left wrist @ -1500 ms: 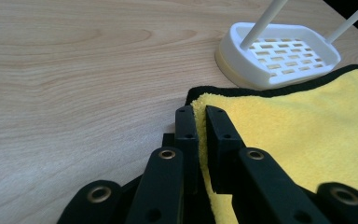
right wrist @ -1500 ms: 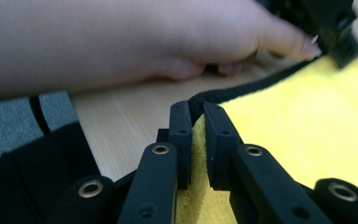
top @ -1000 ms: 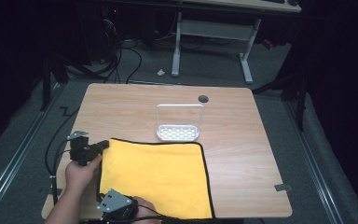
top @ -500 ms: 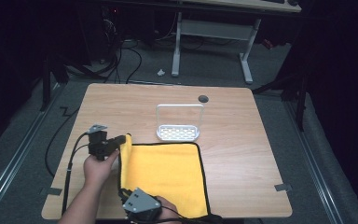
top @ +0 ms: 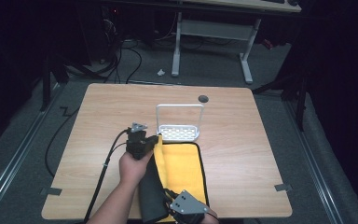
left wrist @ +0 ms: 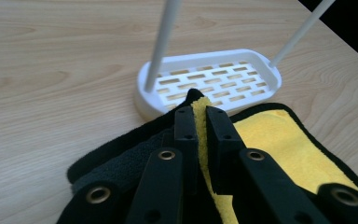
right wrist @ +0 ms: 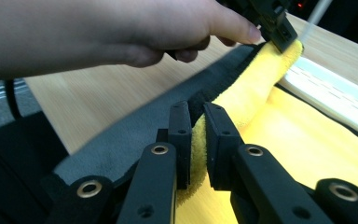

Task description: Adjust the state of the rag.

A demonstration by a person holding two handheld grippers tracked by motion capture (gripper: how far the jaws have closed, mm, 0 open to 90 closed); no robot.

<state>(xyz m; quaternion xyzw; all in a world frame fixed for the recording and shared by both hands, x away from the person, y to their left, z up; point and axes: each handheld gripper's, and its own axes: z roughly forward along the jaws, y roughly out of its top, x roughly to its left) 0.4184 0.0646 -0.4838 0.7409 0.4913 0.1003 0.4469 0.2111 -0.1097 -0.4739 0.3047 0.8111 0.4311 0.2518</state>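
Nearest the person, at the worktop's [top: 242, 154] front edge, the right hand-held gripper [top: 188, 208] is clamped on the near part of a yellow cloth [top: 182, 163] with a black border and dark grey underside; in the right gripper view its two black jaws pinch the folded yellow edge [right wrist: 196, 140] between them. Farther in, the left hand [top: 133, 165] holds the left hand-held gripper [top: 153, 140], whose jaws are closed on the far corner of the same cloth; the left gripper view shows the yellow edge squeezed between the jaws [left wrist: 201, 123]. Between the two grippers the cloth's left side is lifted and turned over toward the right, so the grey underside [top: 150, 191] faces up while the yellow face lies flat on the worktop to its right. Just beyond the cloth's far edge, touching or nearly touching it, stands a white slotted tray [top: 179, 133] with a tall hoop handle. Beyond that, a small dark round grommet [top: 203, 98] sits near the worktop's far edge.
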